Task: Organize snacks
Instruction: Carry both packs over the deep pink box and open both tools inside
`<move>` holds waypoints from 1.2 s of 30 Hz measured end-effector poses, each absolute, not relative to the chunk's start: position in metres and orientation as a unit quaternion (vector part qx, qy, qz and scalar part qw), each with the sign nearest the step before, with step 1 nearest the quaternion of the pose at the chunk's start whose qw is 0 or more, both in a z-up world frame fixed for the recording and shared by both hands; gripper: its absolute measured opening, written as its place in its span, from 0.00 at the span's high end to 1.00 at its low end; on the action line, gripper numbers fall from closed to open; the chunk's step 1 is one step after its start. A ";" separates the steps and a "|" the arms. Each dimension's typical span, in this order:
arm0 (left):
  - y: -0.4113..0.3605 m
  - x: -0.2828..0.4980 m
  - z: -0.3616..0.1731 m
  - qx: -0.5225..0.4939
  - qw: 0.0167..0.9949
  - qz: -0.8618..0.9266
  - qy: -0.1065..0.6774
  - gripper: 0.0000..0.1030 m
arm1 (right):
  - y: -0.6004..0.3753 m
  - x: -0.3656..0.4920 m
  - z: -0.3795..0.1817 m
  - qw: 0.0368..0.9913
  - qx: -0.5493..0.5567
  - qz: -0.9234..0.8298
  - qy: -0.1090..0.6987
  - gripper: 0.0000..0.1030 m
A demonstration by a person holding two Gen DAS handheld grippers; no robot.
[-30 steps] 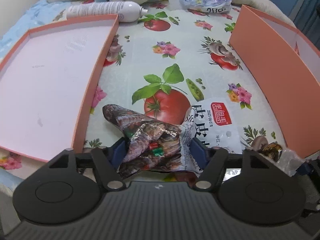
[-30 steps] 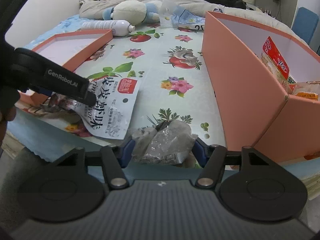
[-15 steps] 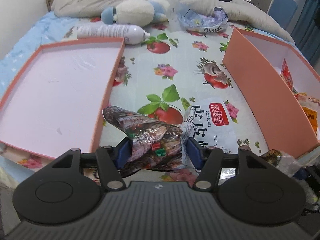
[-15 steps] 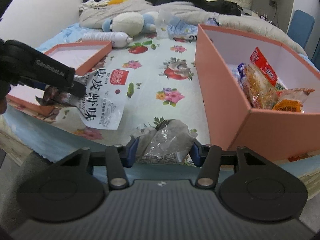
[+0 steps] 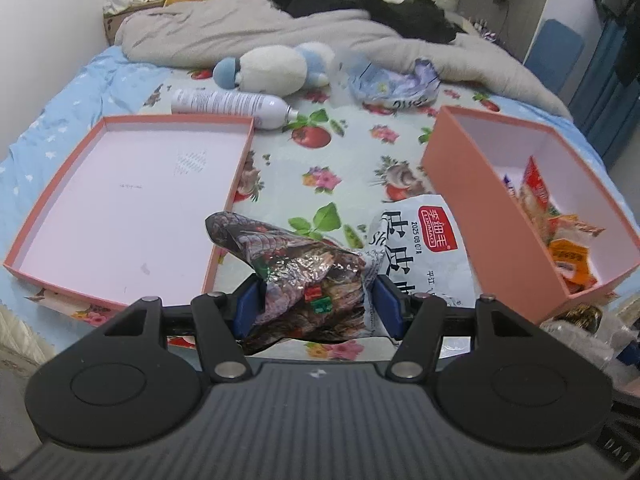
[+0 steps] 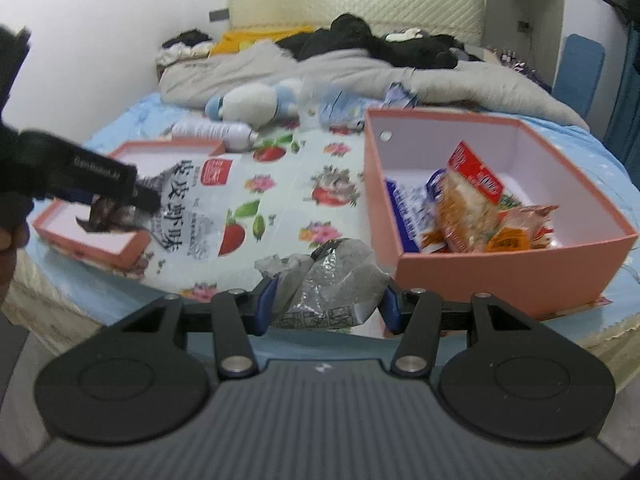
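My left gripper (image 5: 316, 304) is shut on a dark foil snack packet (image 5: 296, 272) and a white shrimp-snack bag with a red label (image 5: 416, 248), held above the flowered cloth. It also shows in the right wrist view (image 6: 120, 200), still holding both. My right gripper (image 6: 326, 300) is shut on a crumpled silvery clear snack bag (image 6: 332, 276), lifted near the front left corner of the deep pink box (image 6: 500, 276). That box (image 5: 472, 216) holds several snack packets (image 6: 472, 212).
A shallow pink lid (image 5: 120, 200) lies at the left. A white spray bottle (image 5: 232, 102), a plush toy (image 5: 276, 68) and a crumpled blue bag (image 5: 392, 84) lie behind, with a grey duvet (image 5: 320, 32) beyond.
Both grippers have risen and pulled back with their snacks. The inside of the deep box now shows in both views.
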State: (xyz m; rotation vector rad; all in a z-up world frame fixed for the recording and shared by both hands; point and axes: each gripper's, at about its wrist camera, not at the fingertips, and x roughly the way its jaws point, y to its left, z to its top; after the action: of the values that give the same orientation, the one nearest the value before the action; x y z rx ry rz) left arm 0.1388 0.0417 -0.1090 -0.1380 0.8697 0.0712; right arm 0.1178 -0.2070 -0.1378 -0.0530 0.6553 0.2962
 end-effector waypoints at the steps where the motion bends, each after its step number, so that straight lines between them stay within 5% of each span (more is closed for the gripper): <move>1: 0.039 0.135 -0.104 -0.067 0.906 0.031 0.416 0.37 | -0.210 0.115 -0.133 0.938 -0.025 0.142 0.316 0.47; 19: -0.034 0.104 -0.045 -0.074 0.922 -0.063 0.375 0.37 | -0.275 0.078 -0.073 0.956 0.018 0.073 0.282 0.47; 36: -0.105 0.223 -0.070 -0.059 0.902 -0.122 0.409 0.37 | -0.315 0.167 -0.097 0.951 0.048 0.033 0.304 0.47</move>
State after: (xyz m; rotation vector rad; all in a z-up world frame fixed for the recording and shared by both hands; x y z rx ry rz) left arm 0.2235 -0.1048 -0.0696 -0.1228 0.8464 -0.2519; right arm 0.1671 -0.3152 -0.0972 0.0968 0.6172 0.0669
